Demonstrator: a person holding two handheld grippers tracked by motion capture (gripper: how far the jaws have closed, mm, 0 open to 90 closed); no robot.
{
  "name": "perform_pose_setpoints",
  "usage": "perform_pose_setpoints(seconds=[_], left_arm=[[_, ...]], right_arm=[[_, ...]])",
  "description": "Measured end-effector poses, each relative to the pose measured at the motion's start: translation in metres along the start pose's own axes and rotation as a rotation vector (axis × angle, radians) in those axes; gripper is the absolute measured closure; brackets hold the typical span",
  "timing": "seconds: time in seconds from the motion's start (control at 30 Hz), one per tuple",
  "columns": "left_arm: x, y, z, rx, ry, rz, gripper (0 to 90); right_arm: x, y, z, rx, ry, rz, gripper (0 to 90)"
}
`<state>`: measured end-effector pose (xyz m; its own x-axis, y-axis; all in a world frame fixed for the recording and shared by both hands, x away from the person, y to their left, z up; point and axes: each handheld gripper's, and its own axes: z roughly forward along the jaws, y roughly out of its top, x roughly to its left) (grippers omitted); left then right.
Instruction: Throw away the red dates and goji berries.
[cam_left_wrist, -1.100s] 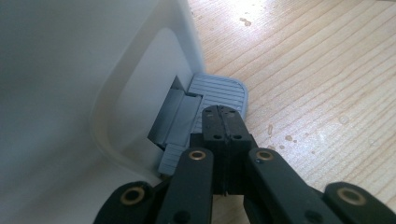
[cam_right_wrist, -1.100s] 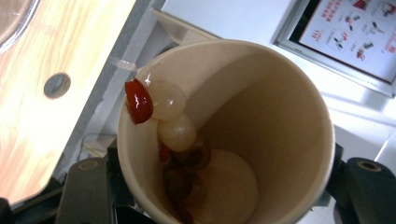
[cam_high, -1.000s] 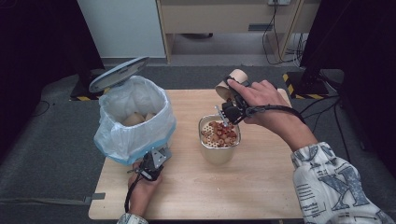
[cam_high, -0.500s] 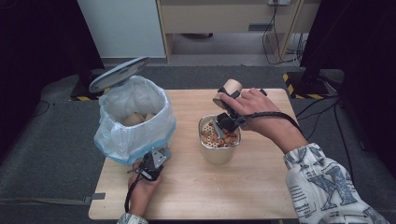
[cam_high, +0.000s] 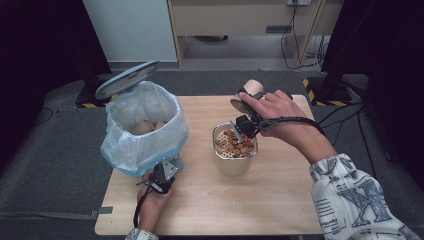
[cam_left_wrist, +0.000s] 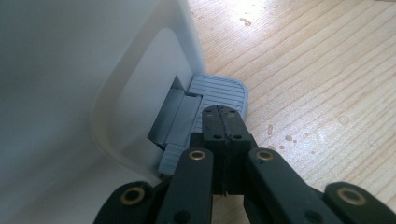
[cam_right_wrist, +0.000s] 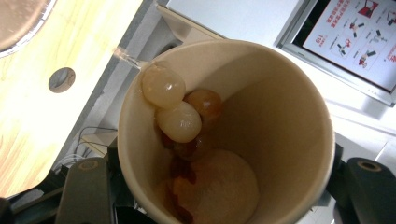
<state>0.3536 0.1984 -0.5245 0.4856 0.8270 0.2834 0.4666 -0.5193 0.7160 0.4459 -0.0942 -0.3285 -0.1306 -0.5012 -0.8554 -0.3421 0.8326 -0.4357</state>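
A tan paper cup (cam_high: 247, 95) is tipped above a steel pot (cam_high: 235, 162) of reddish-tan food pieces (cam_high: 232, 146) at mid-table. My right gripper (cam_high: 249, 102) is shut on the cup. In the right gripper view the cup (cam_right_wrist: 280, 116) shows pale round balls (cam_right_wrist: 178, 121) near its rim, and a thin stream of liquid (cam_right_wrist: 127, 57) runs off the lip. A white pedal bin (cam_high: 145, 127) lined with a plastic bag stands at the left, lid (cam_high: 127, 79) up. My left gripper (cam_left_wrist: 223, 117), jaws shut and empty, presses on the bin's grey pedal (cam_left_wrist: 219, 91).
The bin holds some tan waste inside its bag. The pot's rim (cam_right_wrist: 18, 28) shows at the top left of the right gripper view. Bare wood table (cam_high: 280, 200) lies in front of the pot and to its right. Cables and dark stands sit beyond the far edge.
The right hand has brought the cup slightly lower and tipped it further over the pot. The left gripper has stayed on the pedal with the lid up.
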Motion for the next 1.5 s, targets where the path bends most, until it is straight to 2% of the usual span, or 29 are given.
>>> perform_pose_setpoints(seconds=[0.1, 0.13, 0.17, 0.2, 0.23, 0.3, 0.33, 0.37, 0.43, 0.5, 0.67, 0.73, 0.83, 0.97, 1.1, 1.33, 1.5], left_arm=[[0.000, 0.000, 0.000, 0.001, 0.000, 0.000, 89.4], [0.000, 0.000, 0.000, 0.000, -0.001, -0.001, 89.4], [0.000, 0.000, 0.000, 0.000, -0.001, -0.001, 89.4], [0.000, 0.000, 0.000, 0.000, -0.001, 0.000, 89.4], [0.000, 0.000, 0.000, -0.001, -0.001, -0.002, 89.4], [0.000, 0.000, 0.000, 0.002, -0.001, 0.002, 89.4], [0.000, 0.000, 0.000, -0.003, -0.003, -0.003, 89.4], [0.000, 0.000, 0.000, -0.002, -0.002, -0.002, 89.4], [0.000, 0.000, 0.000, -0.001, -0.002, -0.002, 89.4], [0.000, 0.000, 0.000, 0.000, -0.001, -0.001, 89.4], [0.000, 0.000, 0.000, -0.002, -0.002, -0.003, 89.4], [0.000, 0.000, 0.000, -0.006, -0.003, -0.008, 89.4], [0.001, 0.000, 0.000, -0.004, -0.003, -0.005, 89.4], [0.000, 0.000, 0.000, -0.004, -0.002, -0.004, 89.4], [0.000, 0.000, 0.000, -0.004, -0.002, -0.008, 89.4], [0.000, 0.000, 0.000, -0.004, -0.002, -0.007, 89.4], [0.000, 0.000, 0.000, -0.004, -0.003, -0.007, 89.4]], right_arm=[[0.000, -0.001, 0.000, 0.022, -0.019, 0.033, 33.1], [0.005, 0.005, 0.002, 0.015, -0.004, -0.017, 33.2], [0.014, 0.014, 0.004, -0.001, 0.043, -0.110, 33.2], [0.024, 0.020, 0.006, 0.010, 0.072, -0.183, 33.2], [0.026, 0.021, 0.007, 0.017, 0.068, -0.198, 33.2], [0.018, 0.011, 0.010, 0.049, 0.017, -0.110, 33.2], [0.017, 0.009, 0.009, 0.042, 0.013, -0.098, 33.2], [0.017, 0.010, 0.007, 0.046, 0.026, -0.138, 33.2], [0.018, 0.012, 0.004, 0.035, 0.022, -0.159, 33.2], [0.015, 0.008, 0.004, 0.020, 0.016, -0.084, 33.1], [0.019, 0.003, 0.006, 0.012, 0.044, -0.019, 32.8], [0.022, 0.000, 0.006, 0.003, 0.056, 0.042, 32.6], [0.024, -0.005, 0.008, -0.008, 0.061, 0.089, 32.5], [0.025, -0.014, 0.007, -0.025, 0.077, 0.191, 32.5], [0.028, -0.024, 0.006, -0.031, 0.072, 0.274, 32.4], [0.033, -0.038, 0.005, -0.037, 0.083, 0.348, 32.2], [0.037, -0.047, 0.002, -0.056, 0.088, 0.431, 32.2]])
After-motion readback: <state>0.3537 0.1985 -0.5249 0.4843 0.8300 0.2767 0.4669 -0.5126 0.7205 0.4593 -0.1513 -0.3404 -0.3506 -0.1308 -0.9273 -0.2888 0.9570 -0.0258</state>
